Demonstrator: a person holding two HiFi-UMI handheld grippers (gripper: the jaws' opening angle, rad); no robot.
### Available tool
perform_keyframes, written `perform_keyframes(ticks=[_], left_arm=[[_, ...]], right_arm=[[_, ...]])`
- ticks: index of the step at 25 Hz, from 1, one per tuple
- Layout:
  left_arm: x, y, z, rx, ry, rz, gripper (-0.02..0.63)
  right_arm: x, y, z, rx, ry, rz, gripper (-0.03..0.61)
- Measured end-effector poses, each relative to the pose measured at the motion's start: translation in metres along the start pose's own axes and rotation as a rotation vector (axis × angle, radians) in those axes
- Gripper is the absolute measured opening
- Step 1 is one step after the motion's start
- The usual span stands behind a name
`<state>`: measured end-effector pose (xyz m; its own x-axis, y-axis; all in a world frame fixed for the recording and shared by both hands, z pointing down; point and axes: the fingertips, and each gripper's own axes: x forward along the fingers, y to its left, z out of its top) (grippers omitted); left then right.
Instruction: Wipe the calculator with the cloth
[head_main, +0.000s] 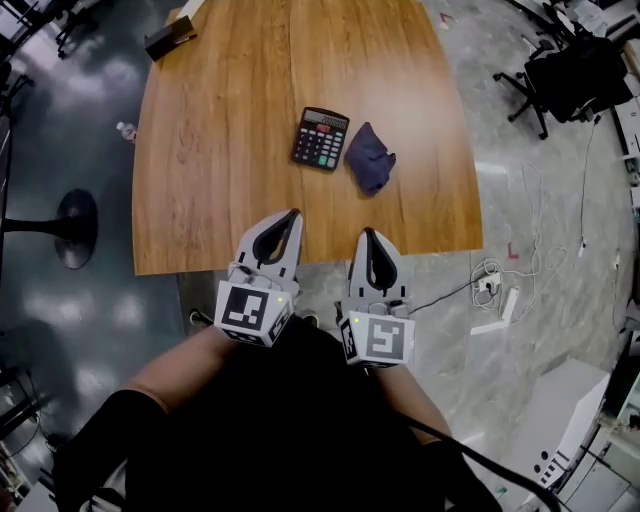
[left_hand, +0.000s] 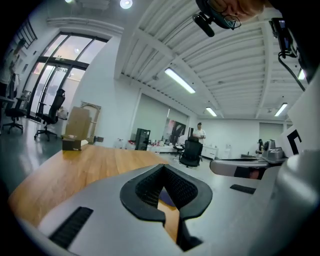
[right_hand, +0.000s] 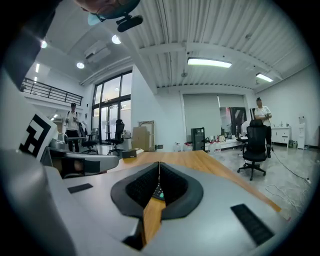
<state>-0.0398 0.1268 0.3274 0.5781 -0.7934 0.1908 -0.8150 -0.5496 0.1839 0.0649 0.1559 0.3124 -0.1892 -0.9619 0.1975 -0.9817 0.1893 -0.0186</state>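
Note:
A black calculator (head_main: 320, 138) lies on the wooden table (head_main: 220, 140), right of its middle. A crumpled dark blue cloth (head_main: 370, 157) rests just right of the calculator. My left gripper (head_main: 295, 214) and right gripper (head_main: 366, 233) hover side by side at the table's near edge, short of both objects, both shut and empty. In the right gripper view a sliver of the calculator (right_hand: 158, 192) shows through the gap behind the shut jaws. In the left gripper view a bit of the blue cloth (left_hand: 167, 198) shows the same way.
A small dark box (head_main: 170, 38) sits at the table's far left corner. Office chairs (head_main: 560, 80) stand on the floor at the right. Cables and a power strip (head_main: 495, 290) lie on the floor near the table's right corner. A round stand base (head_main: 76, 228) is at the left.

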Motion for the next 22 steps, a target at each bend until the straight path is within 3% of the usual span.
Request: perform_keyframes(ticks=[11, 22], left_arm=[[0.108, 0.089, -0.013, -0.016, 0.094, -0.043, 0.008], [0.180, 0.120, -0.084, -0.029, 0.243, 0.000, 0.008]], right_arm=[[0.144, -0.016, -0.026, -0.022, 0.137, 0.032, 0.015], [0.223, -0.032, -0.118, -0.063, 0.336, 0.135, 0.015]])
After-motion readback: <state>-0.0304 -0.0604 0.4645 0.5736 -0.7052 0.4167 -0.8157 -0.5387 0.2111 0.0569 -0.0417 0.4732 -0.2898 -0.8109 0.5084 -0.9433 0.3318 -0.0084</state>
